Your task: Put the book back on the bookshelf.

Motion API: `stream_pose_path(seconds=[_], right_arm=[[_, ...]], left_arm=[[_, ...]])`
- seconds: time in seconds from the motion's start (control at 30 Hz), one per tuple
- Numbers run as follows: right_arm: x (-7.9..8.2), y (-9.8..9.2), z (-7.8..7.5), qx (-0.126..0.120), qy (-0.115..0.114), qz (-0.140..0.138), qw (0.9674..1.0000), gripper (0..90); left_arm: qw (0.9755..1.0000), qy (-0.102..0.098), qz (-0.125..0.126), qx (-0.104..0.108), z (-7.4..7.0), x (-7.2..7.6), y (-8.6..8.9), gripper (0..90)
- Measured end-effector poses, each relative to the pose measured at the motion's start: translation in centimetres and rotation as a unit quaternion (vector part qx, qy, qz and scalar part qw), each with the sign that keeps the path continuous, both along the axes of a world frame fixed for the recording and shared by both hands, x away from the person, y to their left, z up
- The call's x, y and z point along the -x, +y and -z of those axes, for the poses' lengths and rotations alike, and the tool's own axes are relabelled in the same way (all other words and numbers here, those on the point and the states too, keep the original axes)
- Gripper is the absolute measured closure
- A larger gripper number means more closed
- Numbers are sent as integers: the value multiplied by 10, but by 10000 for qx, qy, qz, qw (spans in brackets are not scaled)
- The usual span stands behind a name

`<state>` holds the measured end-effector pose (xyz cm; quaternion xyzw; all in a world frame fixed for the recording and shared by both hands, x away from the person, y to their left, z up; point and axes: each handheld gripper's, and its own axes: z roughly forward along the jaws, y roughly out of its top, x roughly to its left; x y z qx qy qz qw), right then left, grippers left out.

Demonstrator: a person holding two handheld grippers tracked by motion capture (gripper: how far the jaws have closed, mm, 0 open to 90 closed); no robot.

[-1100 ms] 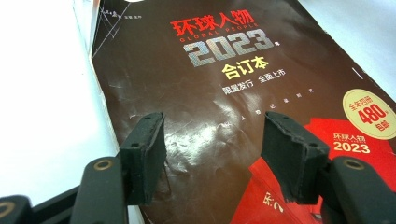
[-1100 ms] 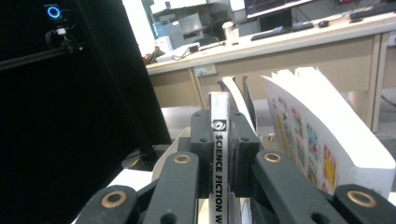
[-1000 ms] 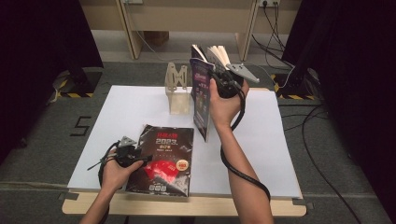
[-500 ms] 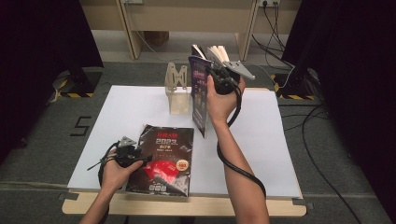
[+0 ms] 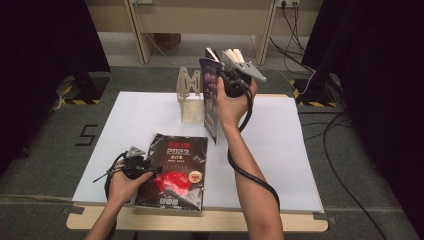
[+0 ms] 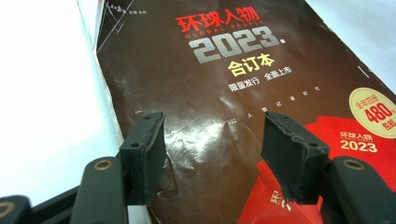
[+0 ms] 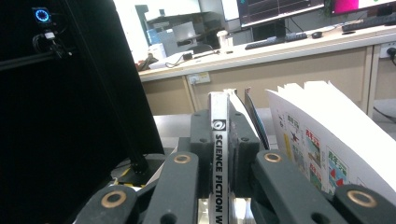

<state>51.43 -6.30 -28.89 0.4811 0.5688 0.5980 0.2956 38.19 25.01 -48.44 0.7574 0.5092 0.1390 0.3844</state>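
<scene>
Standing clamped between the right hand-held gripper jaws, magazine.

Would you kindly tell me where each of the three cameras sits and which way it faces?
High view: above the table's near edge, looking forward and down; both forearms, left gripper and right gripper show.
Left gripper view: on the left gripper, looking down at the flat dark magazine; open jaws show.
Right gripper view: on the right gripper, facing level toward desks; jaws clamp an upright magazine's spine.
Shared: the flat dark magazine appears in the high and left gripper views.
</scene>
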Motion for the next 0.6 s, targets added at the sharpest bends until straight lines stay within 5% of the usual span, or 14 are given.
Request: stream_pose_path(seconds=[0.2, 0.6], right_arm=[[0, 5, 3, 241, -92, 42, 9997, 834], [27, 6, 8, 660, -218, 53, 9976, 832]], left_arm=[[10000, -5, 11, 21, -1, 0, 1, 386], [10000, -2, 15, 17, -3, 1, 0, 385]])
